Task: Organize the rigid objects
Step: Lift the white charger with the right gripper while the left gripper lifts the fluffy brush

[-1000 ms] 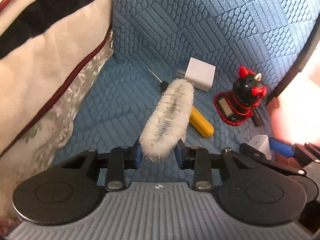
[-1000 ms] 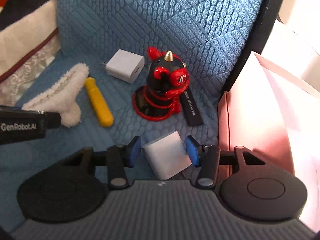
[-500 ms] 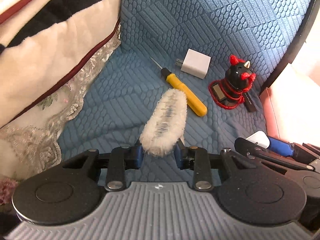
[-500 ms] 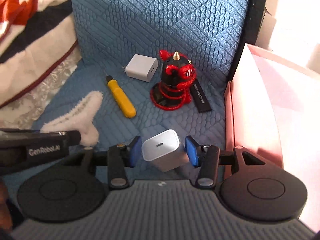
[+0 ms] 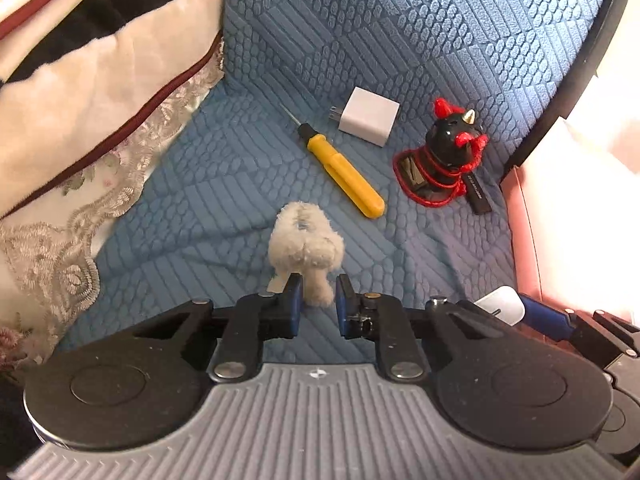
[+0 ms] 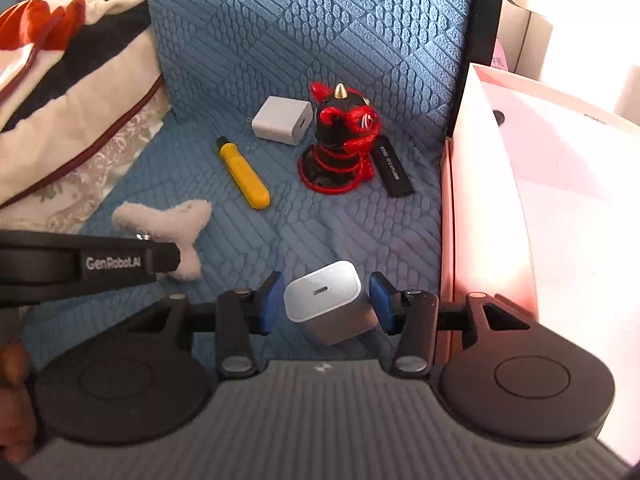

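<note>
**Both claws loaded, pink box sits to our right**

So we've got something in each hand. Our right gripper (image 6: 325, 300) is clamped on a white charger (image 6: 327, 300), blue pads on its two side faces, port face pointing up and away from us. It hangs clear above the blue cushion (image 6: 320, 220). Our left gripper (image 5: 317, 304) has a fluffy clip (image 5: 306, 248) by its thin tail end. Its jaws have just been closing, narrow now, with that tail pinched between them. The clip's long axis runs straight out ahead of the claw, fat end forward.

The bit that matters for the next move: the pink box (image 6: 500, 200) stands just right of the right gripper, its wall nearly alongside the right finger. Our guess is that's where stuff goes, so the charger only needs a short swing rightward and over the rim. The left hand is the far one. It would have to cross past the right to reach the box, so we'd let the right go first.

Still out on the cushion, well ahead of both claws: a yellow screwdriver (image 5: 340, 166) lying diagonally with its tip toward the back, a second charger (image 5: 368, 122) just behind it, a black-and-red figurine (image 5: 450, 156) standing upright, and a black stick (image 6: 394, 170) lying against the figurine's box-side edge.
</note>
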Demonstrator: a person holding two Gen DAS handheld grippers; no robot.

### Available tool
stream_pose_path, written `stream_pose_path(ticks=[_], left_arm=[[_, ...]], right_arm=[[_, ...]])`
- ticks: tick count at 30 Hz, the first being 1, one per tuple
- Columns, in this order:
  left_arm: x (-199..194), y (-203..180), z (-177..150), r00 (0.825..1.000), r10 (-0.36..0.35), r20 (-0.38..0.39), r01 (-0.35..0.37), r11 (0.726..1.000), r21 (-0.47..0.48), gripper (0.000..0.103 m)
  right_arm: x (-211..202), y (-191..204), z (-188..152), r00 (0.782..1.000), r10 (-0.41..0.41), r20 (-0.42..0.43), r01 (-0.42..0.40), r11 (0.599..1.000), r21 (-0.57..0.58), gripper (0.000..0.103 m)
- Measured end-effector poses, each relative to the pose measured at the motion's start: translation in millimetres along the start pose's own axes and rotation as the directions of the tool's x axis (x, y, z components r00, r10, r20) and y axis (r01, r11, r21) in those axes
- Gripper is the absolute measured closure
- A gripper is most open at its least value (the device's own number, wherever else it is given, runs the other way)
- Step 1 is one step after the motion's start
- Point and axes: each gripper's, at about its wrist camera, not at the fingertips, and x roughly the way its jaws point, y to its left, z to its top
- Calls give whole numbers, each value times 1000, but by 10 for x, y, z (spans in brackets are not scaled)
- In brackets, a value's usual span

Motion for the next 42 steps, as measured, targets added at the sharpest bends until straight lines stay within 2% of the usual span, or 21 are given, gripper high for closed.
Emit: stream_pose_path(ticks=[8, 9, 11, 16, 18, 20, 22, 25, 29, 30, 32, 34, 38, 42], left_arm=[[48, 127, -4, 999, -46, -3, 46, 997, -65, 80], [63, 157, -7, 998, -60, -10, 59, 995, -81, 78], [79, 218, -9, 996, -86, -9, 85, 990, -117, 65], [151, 303, -20, 995, -100, 0, 99, 981, -166, 55], [163, 322, 7, 994, -110, -4, 108, 979, -172, 53], [168, 366, 26, 992, -129, -6, 126, 974, -189, 49], [188, 418, 32, 988, -152, -19, 145, 968, -203, 46], [231, 469, 23, 985, -167, -35, 156, 963, -219, 46], [267, 491, 38, 984, -173, -42, 160, 962, -220, 46], [276, 488, 45, 983, -176, -43, 163, 962, -217, 46], [290, 486, 52, 983, -180, -42, 167, 962, -215, 46], [306, 485, 57, 983, -181, -40, 169, 962, -214, 46], [320, 484, 74, 988, -153, -25, 145, 967, -208, 46], [325, 449, 96, 991, -136, 4, 134, 972, -193, 46]], right_arm=[[30, 31, 24, 1000, 17, 4, -17, 999, 31, 53], [40, 40, 34, 1000, 19, 5, -19, 999, 37, 53], [68, 74, 52, 1000, 13, 8, -13, 999, 31, 52], [186, 67, 62, 1000, 14, 27, -14, 1000, 9, 53], [229, 34, 45, 999, 9, 34, -9, 1000, 4, 49], [263, 2, 16, 1000, 0, 27, -1, 1000, 20, 35], [318, -19, 12, 1000, 4, 9, -4, 1000, 17, 29], [404, -9, 34, 999, 10, -31, -11, 1000, -10, 29], [462, 78, 27, 999, 5, -32, -8, 998, -70, 30], [482, 98, 21, 999, 9, -40, -13, 996, -87, 32], [486, 121, 6, 1000, -6, -29, 3, 994, -105, 43], [469, 143, 1, 999, -24, -35, 20, 993, -116, 44], [397, 125, -44, 998, -51, -29, 48, 995, -91, 44], [335, 84, -73, 999, -28, -23, 26, 998, -64, 44]])
